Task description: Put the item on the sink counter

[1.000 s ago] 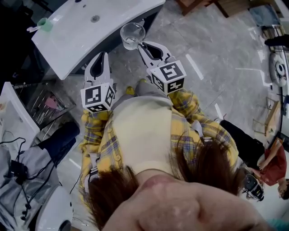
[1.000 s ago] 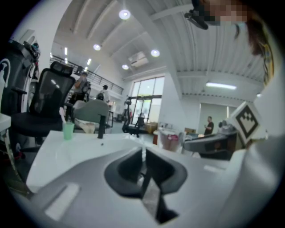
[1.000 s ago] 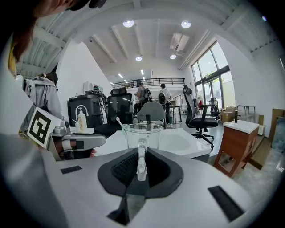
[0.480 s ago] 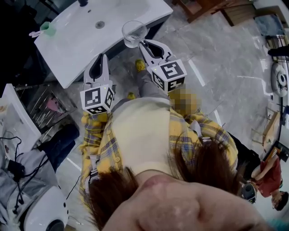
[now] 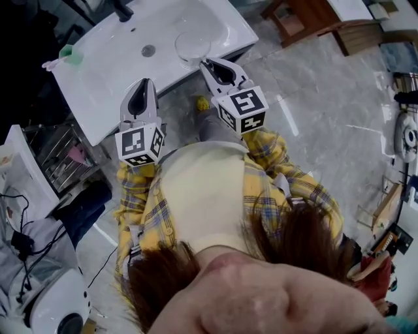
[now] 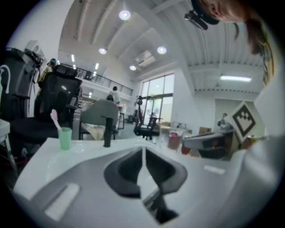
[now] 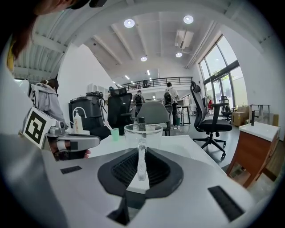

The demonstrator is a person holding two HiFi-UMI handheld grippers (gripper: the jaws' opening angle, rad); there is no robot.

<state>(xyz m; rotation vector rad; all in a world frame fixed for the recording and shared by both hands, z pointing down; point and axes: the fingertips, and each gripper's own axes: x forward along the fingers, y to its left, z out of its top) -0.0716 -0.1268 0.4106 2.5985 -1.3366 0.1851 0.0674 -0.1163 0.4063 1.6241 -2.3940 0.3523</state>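
Note:
The item is a clear glass mug [image 5: 192,46] [image 7: 142,132]. My right gripper [image 5: 205,64] [image 7: 141,168] is shut on the mug's handle and holds it upright over the front right part of the white sink counter [image 5: 98,78]. I cannot tell whether the mug's base touches the counter. My left gripper [image 5: 144,85] [image 6: 142,165] is shut with nothing in it, just in front of the counter's near edge. In the left gripper view the right gripper [image 6: 209,141] shows at the right.
On the counter are a basin with a drain [image 5: 149,50], a black faucet [image 5: 123,10] [image 6: 107,131] and a green cup with a toothbrush [image 5: 70,54] [image 6: 65,137]. A wire rack [image 5: 55,156] stands at the left, a wooden cabinet [image 5: 307,19] at the right, office chairs behind.
Both grippers have come closer to the sink. The mug, held over the floor in front of the counter a second ago, is now above the counter top.

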